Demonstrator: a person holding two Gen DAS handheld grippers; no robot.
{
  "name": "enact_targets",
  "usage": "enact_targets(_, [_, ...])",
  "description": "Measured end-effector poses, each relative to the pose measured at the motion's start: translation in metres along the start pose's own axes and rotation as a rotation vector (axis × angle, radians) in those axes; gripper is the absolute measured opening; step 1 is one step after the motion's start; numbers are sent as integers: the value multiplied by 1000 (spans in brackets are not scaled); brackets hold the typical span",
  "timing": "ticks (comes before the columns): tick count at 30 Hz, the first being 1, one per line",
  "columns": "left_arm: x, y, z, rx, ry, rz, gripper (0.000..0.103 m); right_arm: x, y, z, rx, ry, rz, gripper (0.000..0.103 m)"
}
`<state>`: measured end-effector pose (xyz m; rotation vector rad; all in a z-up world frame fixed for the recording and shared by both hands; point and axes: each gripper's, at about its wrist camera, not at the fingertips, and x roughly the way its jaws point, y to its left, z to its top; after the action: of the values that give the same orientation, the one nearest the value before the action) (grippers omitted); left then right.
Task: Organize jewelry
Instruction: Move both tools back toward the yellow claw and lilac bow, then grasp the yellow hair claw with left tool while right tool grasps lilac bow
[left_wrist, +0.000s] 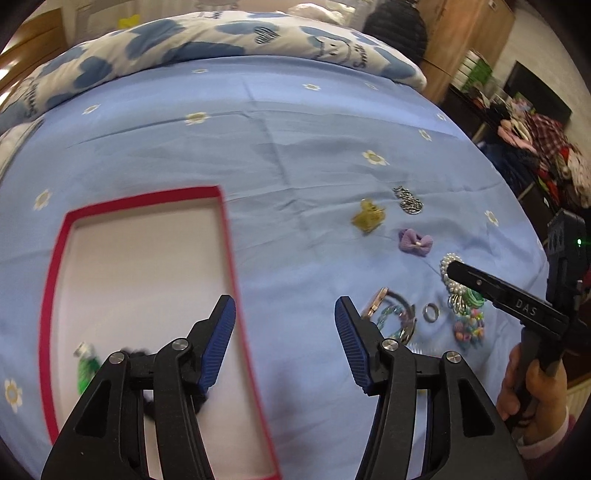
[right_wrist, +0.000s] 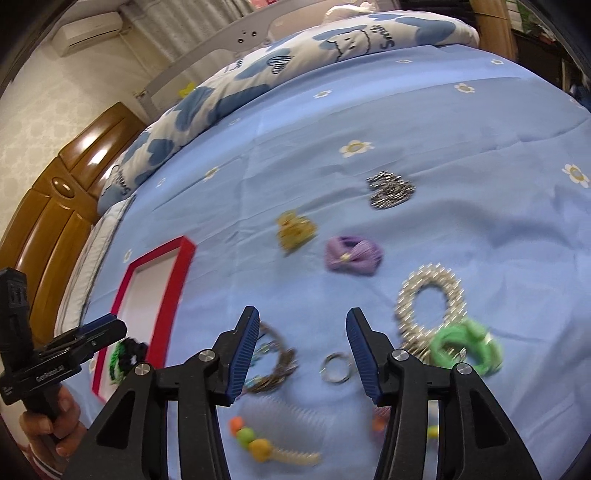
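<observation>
Blue cotton sheet (right_wrist: 461, 122), creased and dotted with white daisies, covers the bed and carries everything. Near its left edge lies a shallow rectangular box (left_wrist: 231, 251) with a red rim and a smooth white floor; a green beaded piece (left_wrist: 85, 367) and something dark rest in its near end. The left gripper (left_wrist: 285, 345) hovers over the box's right rim, its ribbed blue pads parted and empty. The right gripper (right_wrist: 302, 356) hangs released above the scattered jewelry: a thin metal ring (right_wrist: 335, 368), a pearl loop (right_wrist: 430, 306), a fuzzy purple bow (right_wrist: 352, 255), a yellow claw clip (right_wrist: 295, 229) and a silver chain heap (right_wrist: 390, 190).
</observation>
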<state>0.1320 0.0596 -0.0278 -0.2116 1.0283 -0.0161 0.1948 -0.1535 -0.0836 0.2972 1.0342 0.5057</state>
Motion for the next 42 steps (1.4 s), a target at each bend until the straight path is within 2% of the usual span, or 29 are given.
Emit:
enact_targets(7, [42,-28,32,70,39,-30,55,22,-20,22,-13,20,-33,51])
enact_targets(12, [76,-44,52,125,75,-59,56,45,-31,31,-23,70,-35,52])
enact_targets(19, [112,-58,71,144,120,-98,56,63,-39,37,-28,99,-14,51])
enact_targets(21, [119,-61,75,147,130,-110,56,64,-41,39,-29,94,-9,44])
enact_targets(23, [124,-66,77,158,135,-130,58,64,-42,40,-37,92,-20,26])
enact_targets(25, [129,-71,79,176,139,-133,61,62,-45,41,-29,92,-7,22])
enact_targets(29, [139,-80,81,202,147,-126,61,54,-51,41,-10,71,2,14])
enact_targets(30, [141,-82,82,203,146,-123,61,51,-53,40,-1,62,5,9])
enact_targets(31, [143,-83,83,203,141,-121,60,50,-54,41,7,58,7,9])
enact_targets(32, [146,-83,84,201,140,-120,59,48,-55,41,17,54,12,9])
enact_targets(33, [148,-84,85,196,140,-123,50,45,-56,41,23,50,16,9])
enact_targets(34, [149,-84,85,192,144,-130,34,44,-57,41,26,45,17,9])
enact_targets(35, [150,-85,85,188,150,-140,31,43,-57,41,28,42,18,9])
enact_targets(42, [130,-83,83,191,114,-137,28,39,-57,39,37,40,21,8])
